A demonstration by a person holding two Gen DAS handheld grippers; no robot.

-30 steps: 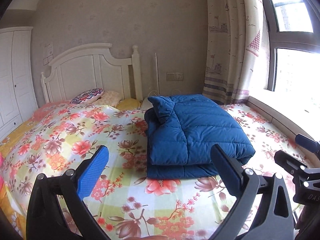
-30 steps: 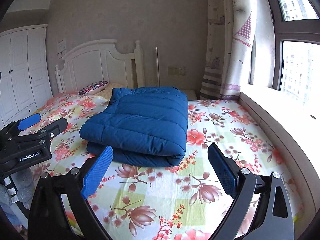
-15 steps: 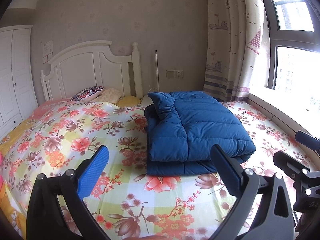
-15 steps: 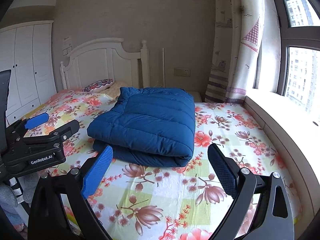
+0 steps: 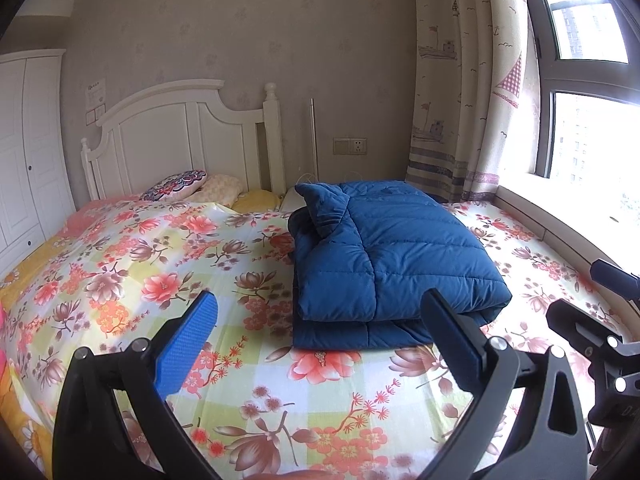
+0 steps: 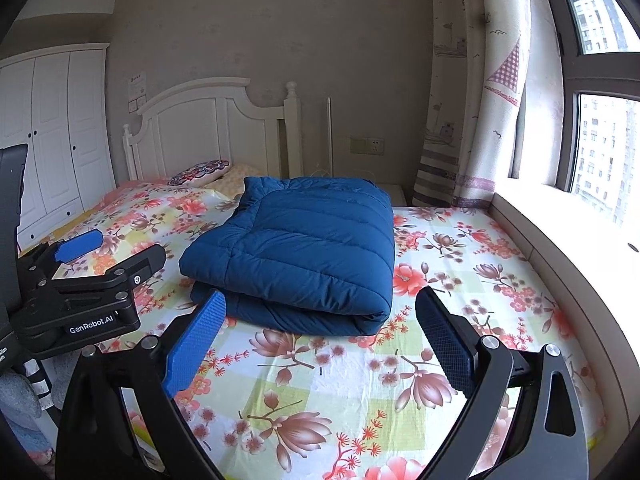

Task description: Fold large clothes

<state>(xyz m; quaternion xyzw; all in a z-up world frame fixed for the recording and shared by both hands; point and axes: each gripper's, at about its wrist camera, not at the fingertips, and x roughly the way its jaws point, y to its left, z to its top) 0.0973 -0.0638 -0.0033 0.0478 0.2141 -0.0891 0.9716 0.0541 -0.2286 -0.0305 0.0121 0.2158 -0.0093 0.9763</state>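
Both grippers have drawn back from the jacket (image 5: 392,256), left gripper (image 5: 320,336) and right gripper (image 6: 320,334) spread and empty, likely because it lies folded mid-bed (image 6: 460,264), apparently done.

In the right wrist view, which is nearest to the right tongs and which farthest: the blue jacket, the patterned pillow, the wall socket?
1. Blue jacket: folded on the bed, just ahead of the right tongs.
2. Patterned pillow: by the headboard, left.
3. Wall socket: on the back wall.
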